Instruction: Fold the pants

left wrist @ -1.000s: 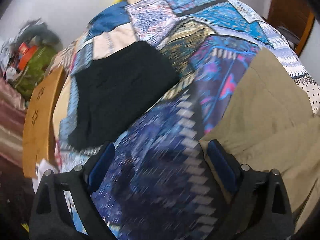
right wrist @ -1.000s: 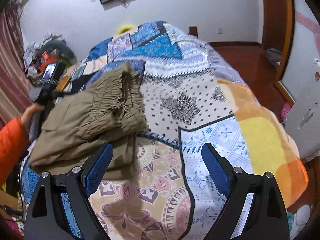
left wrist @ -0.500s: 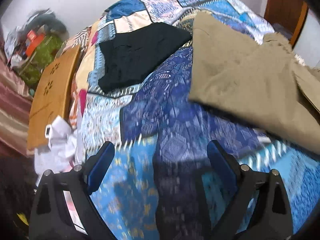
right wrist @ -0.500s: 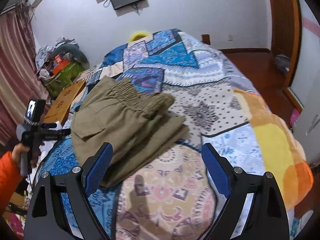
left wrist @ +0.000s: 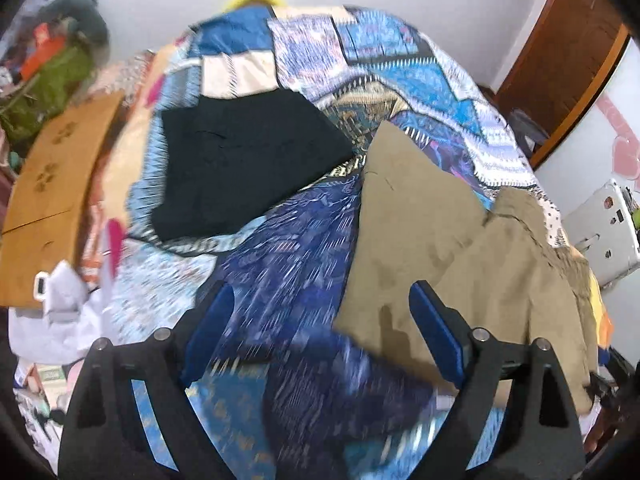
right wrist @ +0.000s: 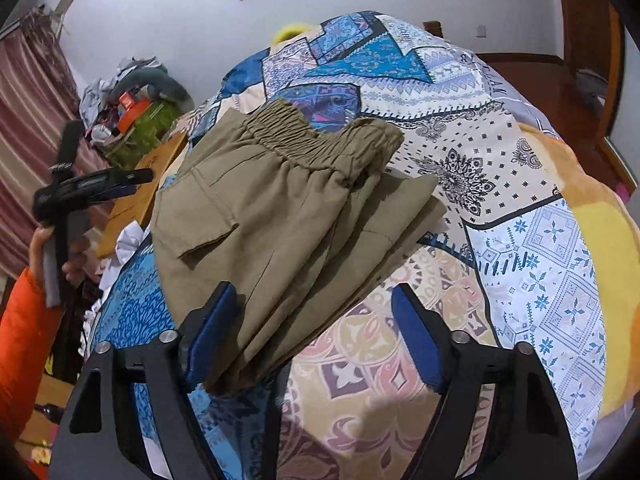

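Since a second ago the pants (right wrist: 280, 216) lie flatter on the bed (right wrist: 520, 240). The right claw (right wrist: 310, 336) is closing, its left pad at their near edge, gripping nothing. The left claw (left wrist: 320, 332) is closing on nothing, pants at its right.

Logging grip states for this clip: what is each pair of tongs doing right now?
Left tongs: closing slightly, nothing held.
Right tongs: closing around the khaki pants, not yet gripping.

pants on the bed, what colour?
Khaki-olive, plain, with an elastic waistband. The pants show best in the right wrist view.
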Motion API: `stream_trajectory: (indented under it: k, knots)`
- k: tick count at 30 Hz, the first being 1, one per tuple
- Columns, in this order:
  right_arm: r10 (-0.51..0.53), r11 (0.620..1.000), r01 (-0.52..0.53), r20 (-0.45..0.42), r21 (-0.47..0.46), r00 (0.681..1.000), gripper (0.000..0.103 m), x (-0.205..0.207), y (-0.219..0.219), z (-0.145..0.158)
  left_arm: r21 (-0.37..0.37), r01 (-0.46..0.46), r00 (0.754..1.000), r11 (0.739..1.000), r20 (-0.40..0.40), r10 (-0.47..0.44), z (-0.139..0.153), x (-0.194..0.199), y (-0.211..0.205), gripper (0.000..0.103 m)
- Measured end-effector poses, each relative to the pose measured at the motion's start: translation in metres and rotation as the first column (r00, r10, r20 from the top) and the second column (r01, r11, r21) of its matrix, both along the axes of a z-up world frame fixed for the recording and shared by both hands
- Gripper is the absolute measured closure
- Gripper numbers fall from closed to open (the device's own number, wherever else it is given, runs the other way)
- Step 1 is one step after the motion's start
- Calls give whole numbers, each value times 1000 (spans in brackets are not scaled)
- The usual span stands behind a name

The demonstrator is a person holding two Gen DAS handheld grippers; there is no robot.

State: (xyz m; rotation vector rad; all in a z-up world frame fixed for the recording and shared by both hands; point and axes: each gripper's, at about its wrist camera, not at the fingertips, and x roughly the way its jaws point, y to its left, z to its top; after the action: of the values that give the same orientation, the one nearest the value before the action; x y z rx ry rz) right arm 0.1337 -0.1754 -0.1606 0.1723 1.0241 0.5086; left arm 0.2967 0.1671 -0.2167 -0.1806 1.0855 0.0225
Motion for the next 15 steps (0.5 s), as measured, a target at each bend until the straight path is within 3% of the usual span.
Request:
stream_trajectory:
  k: [4,5,7,8,9,13,15]
  knots:
    - [-17,999,17,-20,27,1000,37,6,-7,-3,-66,42,997,997,-63,-46,-29,41,-8,13]
    - [-16,999,16,-20,32,1000,38,6,-7,-4,-80,46,996,996,-68,-51,-35,46,-8,17]
    - [-15,999,15,-7,30,1000,38,5,-7,-5,-95,41,996,995,-74,-48,-46,54,-9,33]
    - [-15,999,15,0,29,1000,38,5,-6,-5,-111,39,996,993,-73,-47,-48,55,-9,45]
    - [-16,999,16,3,32,1000,38,5,-7,-4,-126,38,997,991,-62,-46,-49,54,-10,50]
    - [-44,999,44,-3,32,999,38,9,-9,-3,-76,50,999,996,-11,-51,-41,42,-15,76]
    - [-60,998,60,0,23,998,38,12,-9,1,-19,25,1000,1000,-9,-25,-36,33,-16,95]
